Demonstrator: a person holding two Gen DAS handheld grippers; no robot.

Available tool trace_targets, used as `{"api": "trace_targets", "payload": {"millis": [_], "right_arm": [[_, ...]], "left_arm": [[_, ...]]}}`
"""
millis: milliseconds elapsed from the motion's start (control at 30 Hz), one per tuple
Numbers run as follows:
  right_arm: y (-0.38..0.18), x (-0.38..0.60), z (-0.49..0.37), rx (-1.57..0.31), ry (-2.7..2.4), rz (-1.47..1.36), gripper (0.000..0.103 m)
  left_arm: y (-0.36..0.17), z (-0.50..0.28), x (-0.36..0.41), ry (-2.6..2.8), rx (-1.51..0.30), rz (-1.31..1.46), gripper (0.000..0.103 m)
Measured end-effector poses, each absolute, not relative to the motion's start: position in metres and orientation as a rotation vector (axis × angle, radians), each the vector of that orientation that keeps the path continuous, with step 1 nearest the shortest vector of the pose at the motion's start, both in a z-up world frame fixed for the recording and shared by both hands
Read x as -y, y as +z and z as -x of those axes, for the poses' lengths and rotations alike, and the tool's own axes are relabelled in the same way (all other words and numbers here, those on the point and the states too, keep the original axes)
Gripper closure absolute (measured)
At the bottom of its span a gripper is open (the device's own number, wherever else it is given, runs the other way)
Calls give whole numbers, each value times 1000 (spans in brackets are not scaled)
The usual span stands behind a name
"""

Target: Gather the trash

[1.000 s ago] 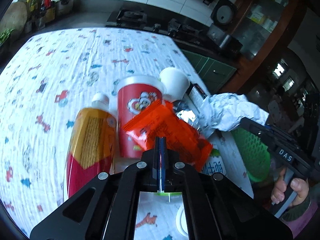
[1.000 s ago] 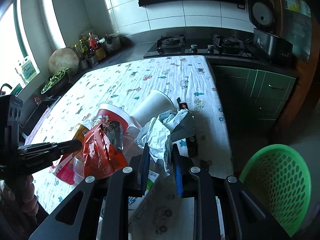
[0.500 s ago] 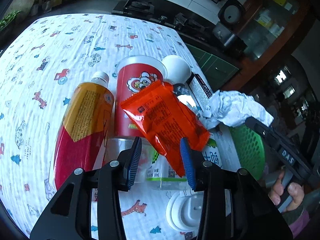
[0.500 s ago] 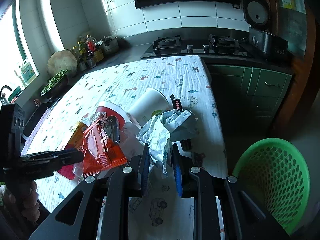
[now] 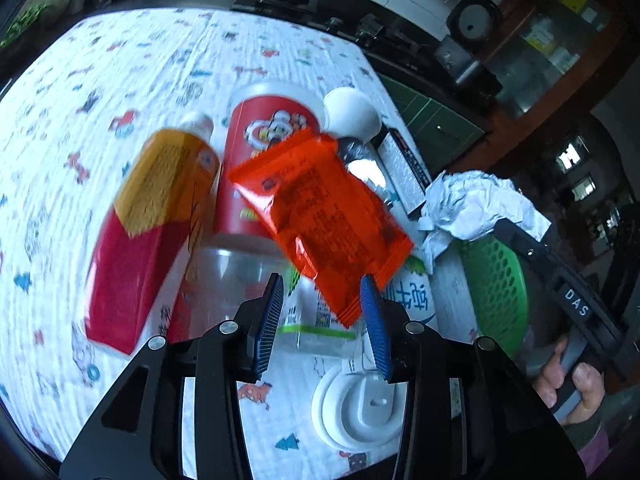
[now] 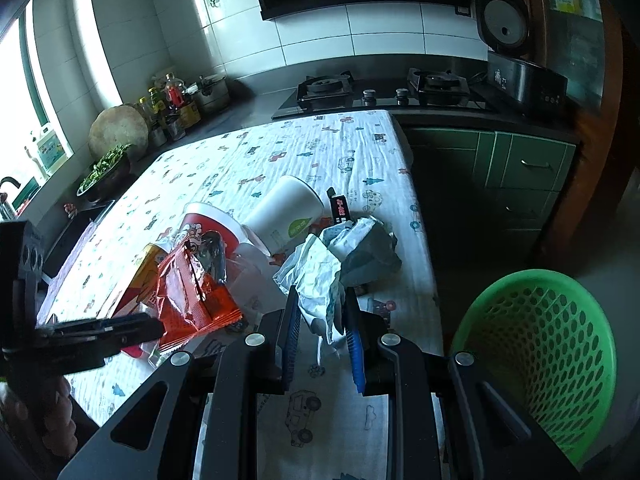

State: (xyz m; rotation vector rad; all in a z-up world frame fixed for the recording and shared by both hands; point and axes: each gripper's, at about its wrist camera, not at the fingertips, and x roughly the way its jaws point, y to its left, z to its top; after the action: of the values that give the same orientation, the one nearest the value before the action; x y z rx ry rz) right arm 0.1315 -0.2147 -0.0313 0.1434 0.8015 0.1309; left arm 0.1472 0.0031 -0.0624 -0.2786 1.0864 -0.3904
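Note:
My left gripper [image 5: 322,300] is open; an orange snack wrapper [image 5: 320,216] lies loose on the trash pile just ahead of its fingertips. It also shows in the right wrist view [image 6: 192,296]. My right gripper [image 6: 322,320] is shut on a crumpled white paper wad [image 6: 332,264], also seen in the left wrist view [image 5: 476,208], held over the table's right edge. A green trash basket [image 6: 536,352] stands on the floor to the right, below the table.
The pile holds a red cup [image 5: 268,144], a yellow-red bottle [image 5: 152,216], a clear bottle [image 5: 240,276], a white cup [image 6: 286,212], a dark box [image 5: 402,168] and a white lid [image 5: 360,408]. Patterned tablecloth [image 6: 320,152]; stove and green cabinets behind.
My left gripper opened and let go of the orange wrapper, then drew back. My right gripper carried the paper wad a little toward the table edge and the basket.

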Motion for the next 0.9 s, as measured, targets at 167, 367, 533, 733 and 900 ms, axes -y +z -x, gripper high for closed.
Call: {"api": "trace_targets", "payload": {"millis": [167, 367, 533, 733, 900], "right_arm": [[-32, 214, -131, -802, 139, -141, 82], [-29, 211, -129, -794, 142, -133, 82], [-29, 215, -125, -792, 134, -138, 82], [-28, 219, -119, -792, 122, -140, 82], [-26, 221, -115, -785, 117, -142, 82]], "left_arm": [[-67, -149, -1, -387, -1100, 305, 65], [-71, -161, 4, -380, -1115, 331, 65], [-76, -170, 8, -366, -1120, 349, 72], [-72, -173, 8, -352, -1066, 327, 89], [-60, -170, 8, -360, -1017, 295, 96]]}}
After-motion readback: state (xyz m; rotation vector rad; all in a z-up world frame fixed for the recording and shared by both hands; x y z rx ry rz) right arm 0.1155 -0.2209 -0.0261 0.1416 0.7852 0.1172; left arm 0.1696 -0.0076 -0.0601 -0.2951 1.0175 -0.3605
